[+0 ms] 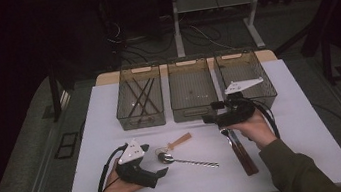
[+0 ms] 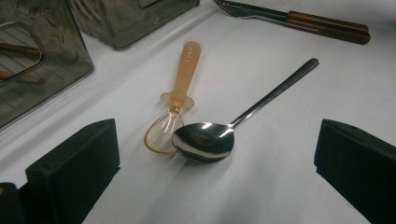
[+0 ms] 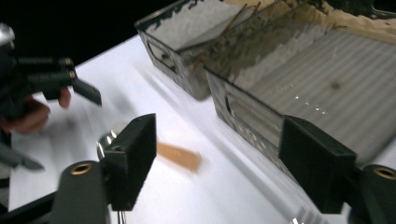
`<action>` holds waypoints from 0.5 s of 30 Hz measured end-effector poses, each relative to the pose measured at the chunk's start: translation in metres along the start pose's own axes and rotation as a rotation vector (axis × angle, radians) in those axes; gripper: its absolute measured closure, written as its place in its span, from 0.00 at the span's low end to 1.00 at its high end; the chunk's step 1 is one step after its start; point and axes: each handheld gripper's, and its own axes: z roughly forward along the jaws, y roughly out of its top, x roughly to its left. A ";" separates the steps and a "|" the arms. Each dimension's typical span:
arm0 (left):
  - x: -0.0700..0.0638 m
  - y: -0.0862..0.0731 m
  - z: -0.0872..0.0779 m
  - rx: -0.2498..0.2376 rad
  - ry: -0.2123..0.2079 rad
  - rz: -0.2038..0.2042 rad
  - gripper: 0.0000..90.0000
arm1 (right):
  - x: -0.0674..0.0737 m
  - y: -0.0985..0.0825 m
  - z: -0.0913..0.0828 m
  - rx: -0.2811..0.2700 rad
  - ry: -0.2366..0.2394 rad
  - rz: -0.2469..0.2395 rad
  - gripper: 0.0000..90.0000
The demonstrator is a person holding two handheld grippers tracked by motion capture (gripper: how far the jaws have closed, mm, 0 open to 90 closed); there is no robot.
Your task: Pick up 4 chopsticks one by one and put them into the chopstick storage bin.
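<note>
A metal spoon lies on the white table, its bowl touching the bowl of an orange plastic spoon. My left gripper rests low at the front left, pointing right at them. In the left gripper view its jaws stand open on either side of the metal spoon and the orange spoon, touching neither. My right gripper hovers in front of the middle bin, pointing left. Its jaws are open and empty, with the orange handle blurred beyond them.
Three clear bins stand at the back: the left one holds chopsticks, then the middle and right ones. Wooden-handled cutlery lies under the right hand. The table's front edge is close to both forearms.
</note>
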 end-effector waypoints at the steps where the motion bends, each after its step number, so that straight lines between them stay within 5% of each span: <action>1: 0.000 0.000 0.000 0.000 0.000 0.000 0.00 | 0.000 -0.003 -0.003 0.008 -0.007 -0.005 0.27; 8: -0.001 0.000 0.001 0.000 -0.002 0.003 0.00 | 0.000 -0.027 -0.021 0.032 -0.116 -0.061 0.20; 15: -0.001 0.000 0.000 0.008 -0.004 0.008 0.00 | 0.003 -0.048 -0.039 0.020 -0.152 -0.095 0.13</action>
